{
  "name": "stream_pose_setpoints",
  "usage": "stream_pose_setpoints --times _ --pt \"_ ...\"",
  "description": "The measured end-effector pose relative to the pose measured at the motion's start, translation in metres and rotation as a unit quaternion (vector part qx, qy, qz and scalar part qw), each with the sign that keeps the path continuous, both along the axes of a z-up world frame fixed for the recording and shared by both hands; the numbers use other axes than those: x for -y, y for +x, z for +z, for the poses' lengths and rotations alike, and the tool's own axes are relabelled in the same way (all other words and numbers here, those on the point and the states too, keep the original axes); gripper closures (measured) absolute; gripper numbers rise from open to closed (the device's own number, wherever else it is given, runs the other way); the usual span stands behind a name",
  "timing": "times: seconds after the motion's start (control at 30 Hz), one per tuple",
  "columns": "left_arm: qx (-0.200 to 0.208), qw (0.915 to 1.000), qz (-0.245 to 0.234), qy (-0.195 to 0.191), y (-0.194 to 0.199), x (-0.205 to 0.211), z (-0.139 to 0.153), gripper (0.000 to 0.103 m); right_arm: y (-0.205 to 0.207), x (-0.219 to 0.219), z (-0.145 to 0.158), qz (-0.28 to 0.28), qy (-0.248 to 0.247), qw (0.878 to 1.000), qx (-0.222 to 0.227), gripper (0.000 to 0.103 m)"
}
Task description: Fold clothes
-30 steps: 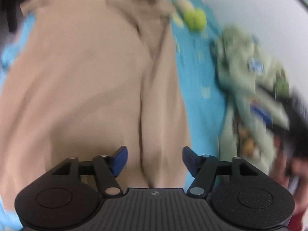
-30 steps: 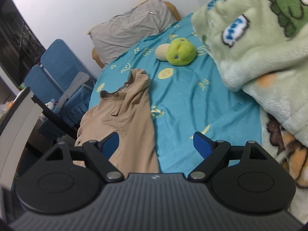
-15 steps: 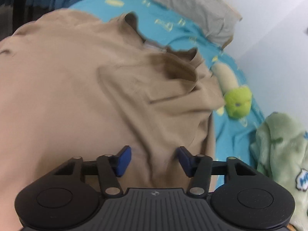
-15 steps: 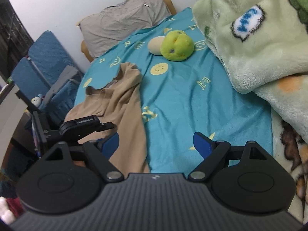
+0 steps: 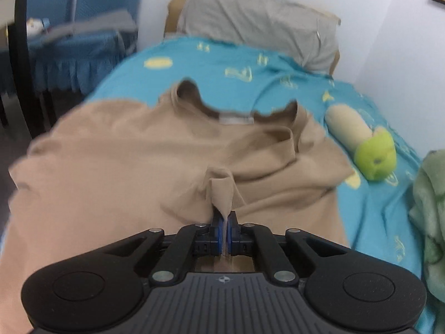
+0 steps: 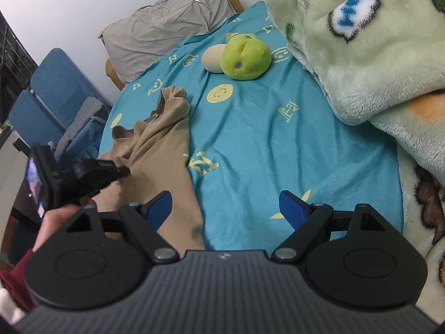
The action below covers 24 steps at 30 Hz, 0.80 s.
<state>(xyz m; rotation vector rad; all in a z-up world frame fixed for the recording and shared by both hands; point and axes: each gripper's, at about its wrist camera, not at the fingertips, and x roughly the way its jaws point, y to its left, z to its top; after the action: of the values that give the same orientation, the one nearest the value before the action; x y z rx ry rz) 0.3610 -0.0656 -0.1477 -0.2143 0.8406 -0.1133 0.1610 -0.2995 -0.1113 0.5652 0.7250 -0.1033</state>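
A tan shirt (image 5: 111,172) lies crumpled on the blue bedsheet (image 5: 250,64), collar toward the pillow. My left gripper (image 5: 224,226) is shut on a pinched ridge of the tan shirt that sticks up between its blue pads. In the right wrist view the tan shirt (image 6: 158,161) lies at the left, and the left gripper (image 6: 123,170) rests on it, held by a hand (image 6: 58,220). My right gripper (image 6: 225,208) hovers open above the bedsheet (image 6: 278,150), its left fingertip over the shirt's right edge, nothing between its fingers.
A grey pillow (image 5: 258,19) lies at the head of the bed. A green and cream plush toy (image 6: 242,55) rests on the sheet. A pale green fleece blanket (image 6: 361,41) is heaped at the right. Blue chairs (image 6: 52,94) stand left of the bed.
My left gripper swung toward the shirt's upper part and its jaws went from wide open to shut on a fold of fabric. The right gripper drifted slightly closer to the bed, still open.
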Motion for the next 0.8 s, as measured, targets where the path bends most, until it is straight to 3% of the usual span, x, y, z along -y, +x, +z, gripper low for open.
stream_pose_setpoints --times 0.17,0.27,0.43,0.6,0.73,0.8 --pt "-0.033 0.9984 -0.024 -0.039 -0.06 -0.019 0.013 0.066 -0.001 -0.002 0.002 0.005 -0.009 1.0 0.003 0.018" --pt "-0.083 0.9934 -0.04 -0.068 -0.114 -0.031 0.016 0.062 -0.004 -0.003 0.006 0.006 -0.009 1.0 0.01 0.018" --pt "-0.177 0.9764 -0.059 -0.108 -0.206 -0.041 0.01 0.052 -0.016 -0.001 0.015 0.012 0.009 1.0 0.02 0.018" --pt "-0.254 0.9503 -0.071 -0.165 -0.256 -0.043 -0.013 0.051 -0.031 -0.001 0.021 0.016 0.012 0.999 0.025 0.018" --pt "-0.261 0.9427 -0.118 -0.172 -0.272 -0.034 -0.018 0.055 -0.041 0.0 0.02 0.013 0.018 1.0 0.017 0.018" --pt "-0.26 0.9437 -0.136 -0.153 -0.274 -0.028 -0.02 0.069 -0.044 0.001 0.019 0.012 0.019 1.0 0.013 0.018"
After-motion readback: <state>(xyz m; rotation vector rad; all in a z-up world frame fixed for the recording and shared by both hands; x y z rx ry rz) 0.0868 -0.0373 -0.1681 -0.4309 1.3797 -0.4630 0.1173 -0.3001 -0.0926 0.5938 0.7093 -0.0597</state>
